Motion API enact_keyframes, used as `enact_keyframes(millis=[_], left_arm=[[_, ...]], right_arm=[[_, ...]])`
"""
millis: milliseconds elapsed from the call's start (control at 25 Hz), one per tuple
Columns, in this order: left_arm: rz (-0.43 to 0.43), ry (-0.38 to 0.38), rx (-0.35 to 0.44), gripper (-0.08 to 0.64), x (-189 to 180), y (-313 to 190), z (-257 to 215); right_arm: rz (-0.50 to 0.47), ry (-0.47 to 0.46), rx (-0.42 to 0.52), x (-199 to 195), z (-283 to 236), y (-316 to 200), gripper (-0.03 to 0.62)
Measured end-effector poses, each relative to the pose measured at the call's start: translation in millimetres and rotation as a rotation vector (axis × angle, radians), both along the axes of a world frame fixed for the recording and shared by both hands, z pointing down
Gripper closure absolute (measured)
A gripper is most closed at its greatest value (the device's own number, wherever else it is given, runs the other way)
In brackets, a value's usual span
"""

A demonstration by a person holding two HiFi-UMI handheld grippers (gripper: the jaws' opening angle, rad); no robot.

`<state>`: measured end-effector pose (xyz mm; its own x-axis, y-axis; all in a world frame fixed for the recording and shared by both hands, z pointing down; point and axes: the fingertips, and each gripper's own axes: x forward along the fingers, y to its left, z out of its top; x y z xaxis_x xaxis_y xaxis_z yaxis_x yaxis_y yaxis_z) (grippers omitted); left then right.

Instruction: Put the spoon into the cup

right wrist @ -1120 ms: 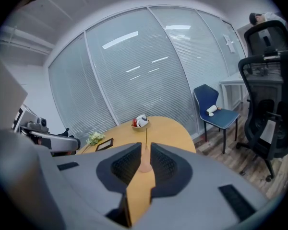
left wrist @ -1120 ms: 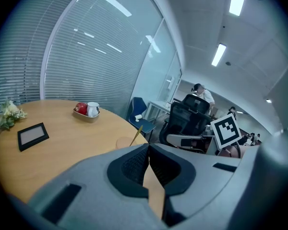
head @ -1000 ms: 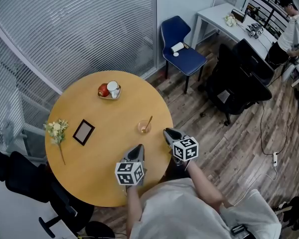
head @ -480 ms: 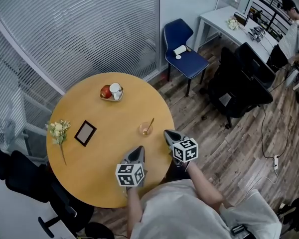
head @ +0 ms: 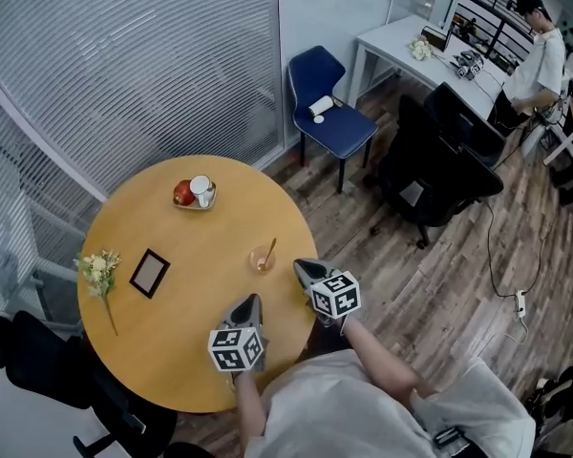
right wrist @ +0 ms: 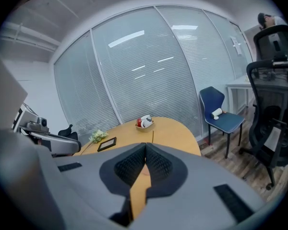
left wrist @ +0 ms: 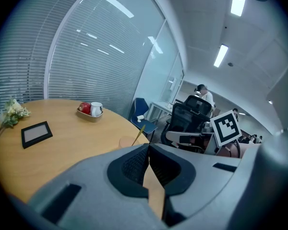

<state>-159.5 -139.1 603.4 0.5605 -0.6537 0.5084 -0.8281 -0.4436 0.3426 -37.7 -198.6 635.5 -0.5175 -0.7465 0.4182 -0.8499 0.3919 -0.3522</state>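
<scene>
Tools idle with jaws pressed together, spoon already standing in the cup

Our right tool and left tool hang over the table's near edge, gripping nothing. The cup sits just ahead, nearer the right tool. The spoon leans in it, handle pointing away and slightly right. Since the earlier frame only our view has shifted; the spacing looks unchanged.
</scene>
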Motion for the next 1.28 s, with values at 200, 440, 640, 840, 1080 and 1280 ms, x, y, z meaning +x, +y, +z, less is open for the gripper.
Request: enact_keyframes(millis=[200,440,640,840,1080,1280], left_arm=[[0.009,0.001,-0.001,0.551,3,1,-1],[0.019,-0.001,0.002,0.551,5,1,0],[0.014,0.0,0.001,0.551,0,1,0],[0.005,0.001,0.004,0.551,-2,-3,0],[0.004,0.007,-0.005,0.551,-2,-2,1],[-0.002,0.004,-0.011,0.551,-7,-6,3]], right_arm=[[-0.002,0.015,-0.012,4,1,2,0.594],[-0.002,0.024,-0.018,4,4,2,0.594],[0.003,-0.002,-0.018,-1,3,2,0.594],[0.0,-0.01,-0.02,-3,3,-1,0.594],[0.003,-0.015,-0.028,-3,3,-1,0.594],[0.002,-0.026,-0.033,-7,6,-3,0.594]])
